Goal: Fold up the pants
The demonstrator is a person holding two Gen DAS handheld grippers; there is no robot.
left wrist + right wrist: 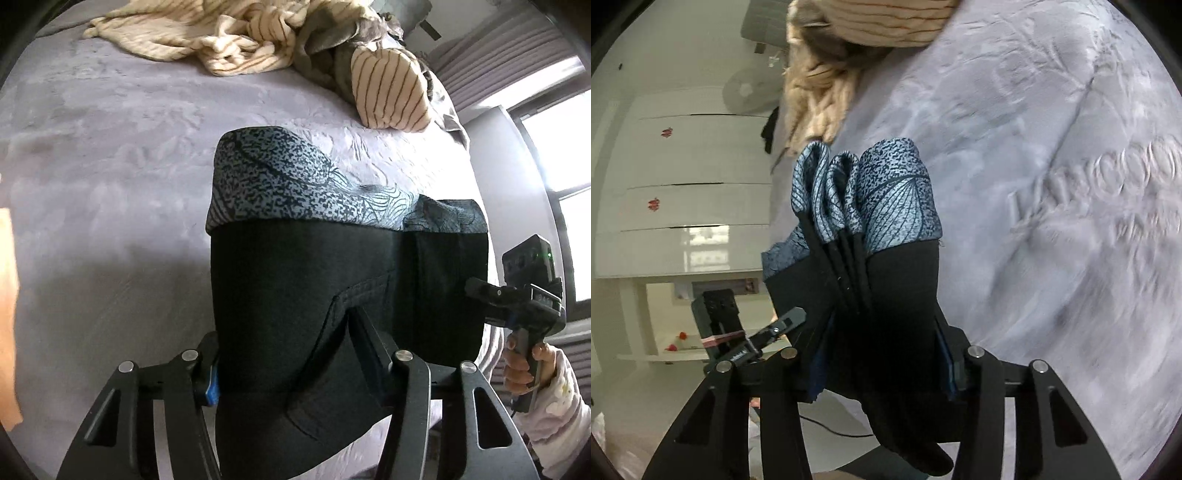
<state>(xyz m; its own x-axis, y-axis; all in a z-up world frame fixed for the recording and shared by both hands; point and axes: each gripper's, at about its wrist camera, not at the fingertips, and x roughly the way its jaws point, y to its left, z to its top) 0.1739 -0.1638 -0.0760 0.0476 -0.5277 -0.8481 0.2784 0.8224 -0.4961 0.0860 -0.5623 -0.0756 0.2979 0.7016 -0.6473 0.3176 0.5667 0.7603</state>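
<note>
The folded pants [332, 280] are black with a blue-grey patterned band along their far end. They hang lifted above the lilac bedspread [110, 184]. My left gripper [288, 362] is shut on the near black edge of the bundle, one finger on each side. My right gripper [882, 358] is shut on the other side of the pants [897, 295], where several stacked folds show end-on. In the left wrist view the right gripper [474, 291] reaches the pants' right edge, held by a person's hand [524, 362]. The left gripper [796, 317] shows at the left in the right wrist view.
A cream striped blanket [221, 37] and a striped pillow [388, 92] lie heaped at the far end of the bed. A bright window [565, 166] is to the right. White drawers [683, 166] stand beyond the bed's edge. The bedspread [1052, 147] carries embossed lettering.
</note>
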